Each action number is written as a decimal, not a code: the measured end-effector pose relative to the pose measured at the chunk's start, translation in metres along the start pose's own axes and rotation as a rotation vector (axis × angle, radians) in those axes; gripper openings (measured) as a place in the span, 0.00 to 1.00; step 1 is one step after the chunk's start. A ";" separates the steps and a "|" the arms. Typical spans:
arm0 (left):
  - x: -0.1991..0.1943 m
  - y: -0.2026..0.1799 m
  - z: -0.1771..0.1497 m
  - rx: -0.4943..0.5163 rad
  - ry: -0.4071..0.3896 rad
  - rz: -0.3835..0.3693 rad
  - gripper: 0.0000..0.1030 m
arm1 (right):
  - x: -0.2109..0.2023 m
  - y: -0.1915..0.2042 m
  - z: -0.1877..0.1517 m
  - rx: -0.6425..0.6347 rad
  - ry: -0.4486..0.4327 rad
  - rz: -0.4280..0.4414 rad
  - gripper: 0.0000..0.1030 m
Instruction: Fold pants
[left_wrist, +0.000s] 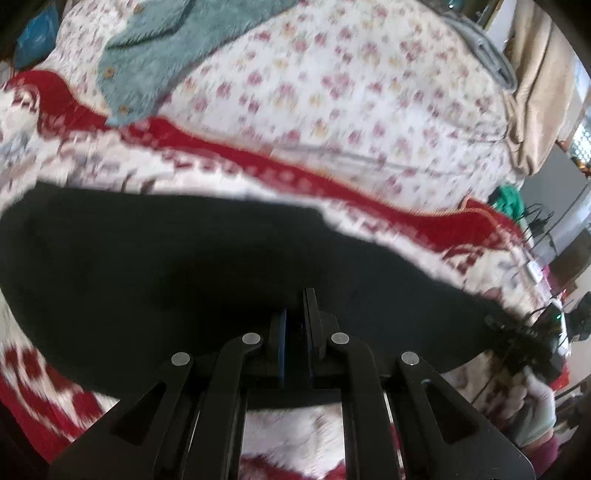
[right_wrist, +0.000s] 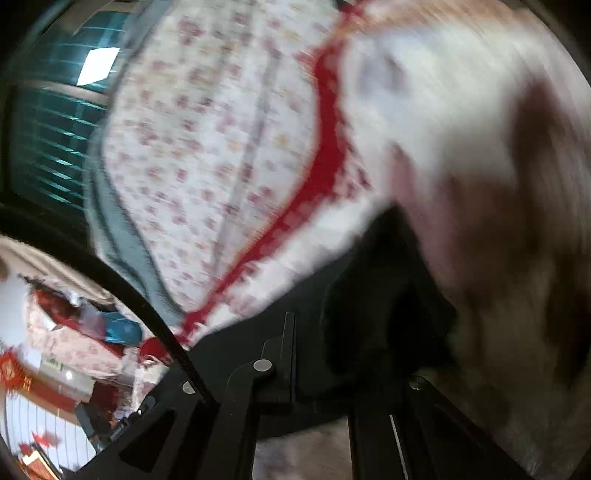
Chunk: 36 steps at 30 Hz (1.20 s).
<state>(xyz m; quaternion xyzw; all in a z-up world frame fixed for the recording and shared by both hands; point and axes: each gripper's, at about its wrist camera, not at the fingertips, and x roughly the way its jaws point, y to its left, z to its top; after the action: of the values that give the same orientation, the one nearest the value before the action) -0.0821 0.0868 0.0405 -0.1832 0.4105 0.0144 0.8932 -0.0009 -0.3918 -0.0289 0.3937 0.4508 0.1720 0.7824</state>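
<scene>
Across the bed (left_wrist: 369, 122) lies a floral quilt, white with small pink sprigs, and nearer the cameras a red-and-white blanket (left_wrist: 258, 162) with a wavy red border. On that blanket the black pants (left_wrist: 166, 266) stretch as one wide dark band from the left edge of the left wrist view to its right side, where the cloth narrows toward the other hand's rig. A teal fleece garment (left_wrist: 147, 55) with small buttons sits on the quilt at the upper left, well apart from the pants. A beige cloth (left_wrist: 535, 92) hangs at the far right edge of the bed, with a grey fabric strip just beside it.

The left gripper (left_wrist: 295, 325) has its jaws pressed together on the near edge of the pants — black cloth fills the narrow slot between the pads. The right gripper (right_wrist: 332, 354) is likewise pinched on the pants (right_wrist: 376, 288); a bunched black fold covers its right finger, so only the left one shows clearly. In the left view a white-gloved hand (left_wrist: 535, 406) holds that right rig at the pants' far end.

A black cable (right_wrist: 129, 291) curves across the lower left of the right view, in front of cluttered room beyond. Much of that view is motion-blurred — the pale smear on the right cannot be made out.
</scene>
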 end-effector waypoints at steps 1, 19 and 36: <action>0.003 0.003 -0.005 -0.009 0.010 0.007 0.06 | 0.002 0.003 0.000 -0.019 0.001 -0.017 0.05; -0.049 0.048 -0.001 -0.117 -0.065 -0.040 0.46 | -0.018 0.047 -0.045 -0.182 0.034 -0.042 0.35; -0.068 0.108 -0.017 -0.292 -0.072 -0.028 0.51 | 0.128 0.247 -0.184 -0.984 0.106 0.094 0.49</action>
<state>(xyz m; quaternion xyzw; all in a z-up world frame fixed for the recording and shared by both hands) -0.1589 0.1903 0.0461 -0.3164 0.3690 0.0681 0.8712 -0.0659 -0.0718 0.0367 -0.0115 0.3372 0.4192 0.8428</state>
